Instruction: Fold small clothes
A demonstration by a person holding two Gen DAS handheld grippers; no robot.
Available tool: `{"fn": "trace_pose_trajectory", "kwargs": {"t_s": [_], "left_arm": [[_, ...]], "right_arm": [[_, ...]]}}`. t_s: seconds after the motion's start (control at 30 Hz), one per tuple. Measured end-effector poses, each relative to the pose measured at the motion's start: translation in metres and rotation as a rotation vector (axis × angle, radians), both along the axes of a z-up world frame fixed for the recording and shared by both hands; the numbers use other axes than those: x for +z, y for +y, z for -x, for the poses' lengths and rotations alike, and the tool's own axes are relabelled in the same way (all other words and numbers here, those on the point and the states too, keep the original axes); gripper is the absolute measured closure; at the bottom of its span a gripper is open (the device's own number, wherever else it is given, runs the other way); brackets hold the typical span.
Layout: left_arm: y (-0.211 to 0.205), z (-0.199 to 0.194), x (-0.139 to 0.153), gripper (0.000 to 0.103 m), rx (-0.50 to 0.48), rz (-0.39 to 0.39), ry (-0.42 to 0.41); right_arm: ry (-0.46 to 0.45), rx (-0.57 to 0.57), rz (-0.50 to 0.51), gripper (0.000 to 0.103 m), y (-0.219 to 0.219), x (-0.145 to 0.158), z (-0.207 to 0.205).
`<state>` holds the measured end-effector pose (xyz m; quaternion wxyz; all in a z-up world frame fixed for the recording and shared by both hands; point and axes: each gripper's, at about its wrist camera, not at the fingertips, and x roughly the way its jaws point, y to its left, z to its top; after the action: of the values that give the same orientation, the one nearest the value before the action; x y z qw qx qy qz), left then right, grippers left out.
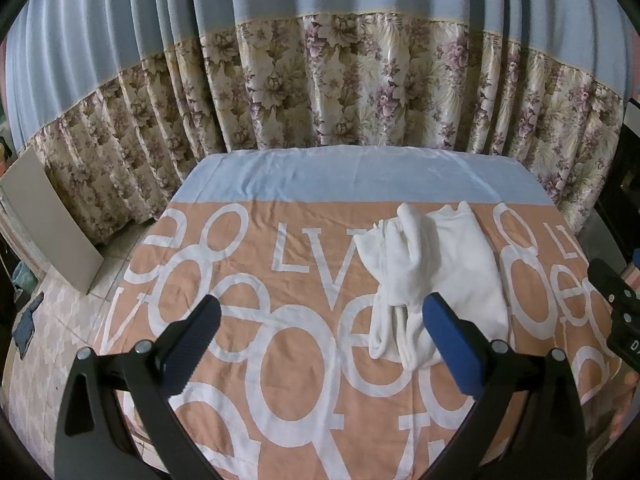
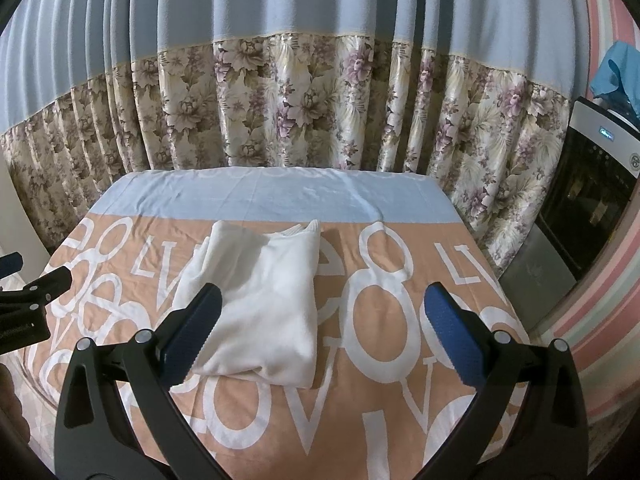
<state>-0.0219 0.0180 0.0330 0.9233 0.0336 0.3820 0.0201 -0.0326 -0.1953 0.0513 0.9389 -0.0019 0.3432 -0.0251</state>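
Observation:
A small white garment [image 1: 432, 276] lies folded into a narrow bundle on the orange cloth with white letters [image 1: 260, 360]. In the right wrist view the white garment [image 2: 268, 308] shows as a rough rectangle with a looser layer on its left side. My left gripper [image 1: 320, 320] is open above the cloth, its right finger just over the bundle's near end and nothing between the jaws. My right gripper [image 2: 320, 320] is open too, its left finger over the garment's left edge. Each gripper appears at the edge of the other's view.
The cloth-covered table [image 2: 280, 196] has a blue band at its far edge and stands against a blue and floral curtain [image 1: 360, 80]. A grey board [image 1: 52, 220] leans at the left on a tiled floor. A dark appliance [image 2: 592, 208] stands at the right.

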Motion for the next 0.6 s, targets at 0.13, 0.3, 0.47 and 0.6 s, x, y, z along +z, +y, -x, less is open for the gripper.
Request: {"fn": "trace_pose_trajectory", "kwargs": {"t_s": [0.13, 0.3, 0.47, 0.6], "left_arm": [[-0.0027, 0.0009, -0.0008, 0.002, 0.003, -0.013, -0.002], [-0.0009, 0.0031, 0.0001, 0.002, 0.013, -0.017, -0.008], [-0.0023, 0.0051, -0.0013, 0.002, 0.001, -0.017, -0.002], [-0.0026, 0.006, -0.0018, 0.002, 0.022, -0.032, -0.009]], "right_arm": [[0.001, 0.001, 0.002, 0.003, 0.0, -0.001, 0.0004], [0.006, 0.003, 0.002, 0.003, -0.0008, -0.0026, 0.0], [0.011, 0.012, 0.009, 0.003, -0.0001, -0.0061, -0.0021], [0.018, 0.014, 0.008, 0.003, -0.0009, -0.0078, -0.0039]]}}
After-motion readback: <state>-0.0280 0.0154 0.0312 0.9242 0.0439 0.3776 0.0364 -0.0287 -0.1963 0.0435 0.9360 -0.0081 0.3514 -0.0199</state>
